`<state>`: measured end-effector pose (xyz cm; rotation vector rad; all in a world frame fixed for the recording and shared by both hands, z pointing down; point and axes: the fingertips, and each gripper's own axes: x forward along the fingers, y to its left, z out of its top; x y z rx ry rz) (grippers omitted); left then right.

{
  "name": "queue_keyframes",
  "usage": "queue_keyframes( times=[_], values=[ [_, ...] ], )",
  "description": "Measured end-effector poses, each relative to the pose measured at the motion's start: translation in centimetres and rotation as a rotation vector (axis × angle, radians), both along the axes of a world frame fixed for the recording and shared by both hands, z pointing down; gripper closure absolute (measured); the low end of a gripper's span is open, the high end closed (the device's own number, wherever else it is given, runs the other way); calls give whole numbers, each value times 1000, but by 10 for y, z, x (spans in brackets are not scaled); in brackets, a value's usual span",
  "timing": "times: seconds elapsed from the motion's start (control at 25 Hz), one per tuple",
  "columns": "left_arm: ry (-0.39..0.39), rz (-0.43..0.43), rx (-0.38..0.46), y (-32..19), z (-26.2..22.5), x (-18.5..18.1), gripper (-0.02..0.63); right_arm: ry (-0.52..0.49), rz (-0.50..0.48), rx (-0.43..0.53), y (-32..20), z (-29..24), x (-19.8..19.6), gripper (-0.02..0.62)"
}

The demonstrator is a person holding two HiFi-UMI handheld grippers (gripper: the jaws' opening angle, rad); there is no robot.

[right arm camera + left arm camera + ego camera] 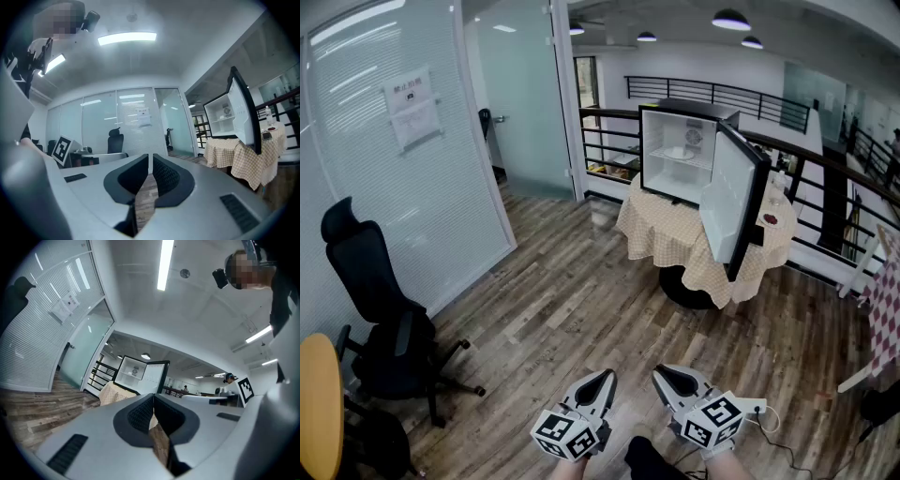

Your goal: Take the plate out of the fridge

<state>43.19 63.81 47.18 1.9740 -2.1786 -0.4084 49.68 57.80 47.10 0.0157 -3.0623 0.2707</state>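
Head view: a mini fridge [680,150] stands on a round table [670,234] under a checked cloth, at 1 o'clock from the grippers and well apart from them. Its door [733,202] hangs open. The white plate [680,152] lies on the fridge's upper shelf. The left gripper [602,380] and right gripper [666,377] are held low at 6 o'clock.

Left gripper view: the jaws are pressed together with nothing between them; the fridge [132,373] shows at 12 o'clock.

Right gripper view: the jaws nearly meet and are empty; the fridge [225,117] sits at 2 o'clock.
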Motion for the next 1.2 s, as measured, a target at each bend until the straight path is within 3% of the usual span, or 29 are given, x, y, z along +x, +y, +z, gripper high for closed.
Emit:
queue_keyframes(
  times=[0.64,1.2],
  values=[
    [-22,-48,-37,-139,-2,-126,597,7,-75,16,-137,3,-134,546],
    [-9,-37,-71,-215,6,-172,597,4,-29,-37,-218,16,-165,546]
  ],
)
